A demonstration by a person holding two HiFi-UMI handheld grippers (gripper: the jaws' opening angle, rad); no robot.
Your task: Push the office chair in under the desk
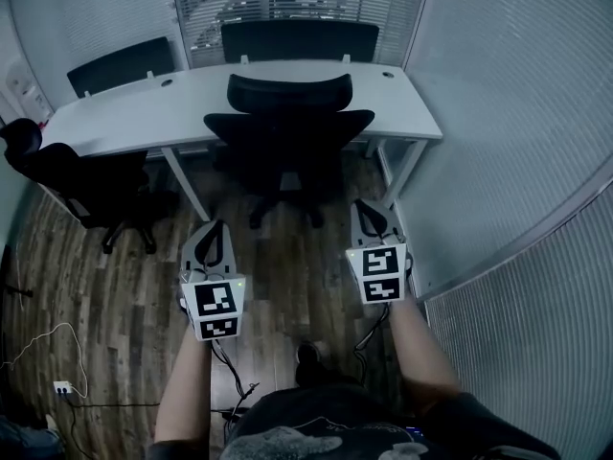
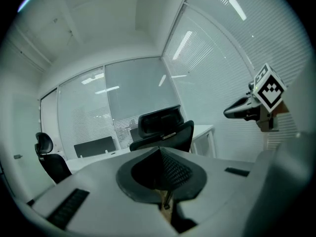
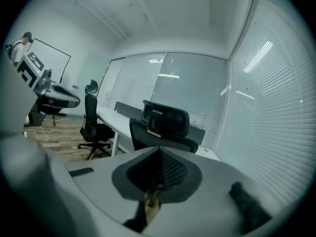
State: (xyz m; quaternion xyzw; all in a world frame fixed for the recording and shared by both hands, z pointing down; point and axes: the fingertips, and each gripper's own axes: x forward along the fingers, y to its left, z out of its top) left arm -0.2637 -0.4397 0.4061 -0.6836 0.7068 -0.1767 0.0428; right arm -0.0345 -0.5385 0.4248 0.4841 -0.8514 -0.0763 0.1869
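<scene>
The black office chair (image 1: 287, 123) stands at the middle of the white desk (image 1: 124, 113), its back and headrest toward me and its seat partly under the desk's front edge. My left gripper (image 1: 216, 226) and right gripper (image 1: 368, 205) hover side by side over the wood floor, short of the chair and apart from it. Both are shut and hold nothing. In the left gripper view the shut left gripper (image 2: 160, 152) points at the chair (image 2: 163, 130). In the right gripper view the shut right gripper (image 3: 159, 152) also points at the chair (image 3: 165, 125).
A second black chair (image 1: 62, 171) stands pulled out at the desk's left end. Glass walls with blinds (image 1: 517, 113) close off the right and back. Black screens (image 1: 299, 38) line the desk's far side. Cables and a power strip (image 1: 62, 388) lie on the floor at left.
</scene>
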